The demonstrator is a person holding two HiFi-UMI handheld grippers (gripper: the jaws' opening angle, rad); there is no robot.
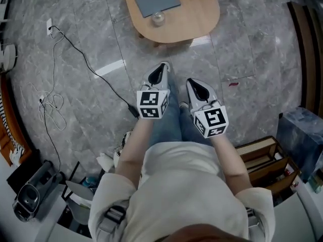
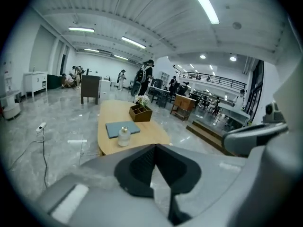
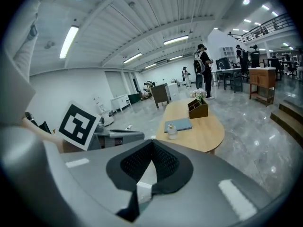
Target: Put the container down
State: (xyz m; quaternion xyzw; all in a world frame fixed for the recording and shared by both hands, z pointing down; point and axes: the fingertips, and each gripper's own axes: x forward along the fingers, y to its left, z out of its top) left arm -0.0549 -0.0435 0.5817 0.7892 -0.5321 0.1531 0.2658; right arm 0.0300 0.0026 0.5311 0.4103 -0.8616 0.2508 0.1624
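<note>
Underfoot, a grey marble floor (image 1: 75, 44) fills most of the head view, and on it, ahead of the person, stands a rounded light-wood worktop (image 1: 202, 14). The person, in a cream top (image 1: 186, 185) and blue jeans (image 1: 169, 122), holds both grippers out over bare floor, short of the worktop and well apart from everything on it. At the right edge of the head view a wooden crate of books (image 1: 262, 160) sits on the floor. The left gripper (image 1: 162, 67) has its jaws closed, the dark pads meeting tip to tip with nothing between them. The right gripper (image 1: 192, 82) is just beside it, and its jaws are likewise brought together and empty. On the worktop lies a flat grey-blue folder (image 1: 156, 0). The gripper views show a small wooden box (image 2: 141, 112) holding white flowers farther along the worktop. The container, a small clear glass bottle (image 1: 158, 18) with a metallic cap, stands upright on the worktop just beside the folder's near edge; whether the two touch cannot be told. A thin black cable (image 1: 86, 62) trails across the floor at the left, ending in a loose tangle near the wall.
</note>
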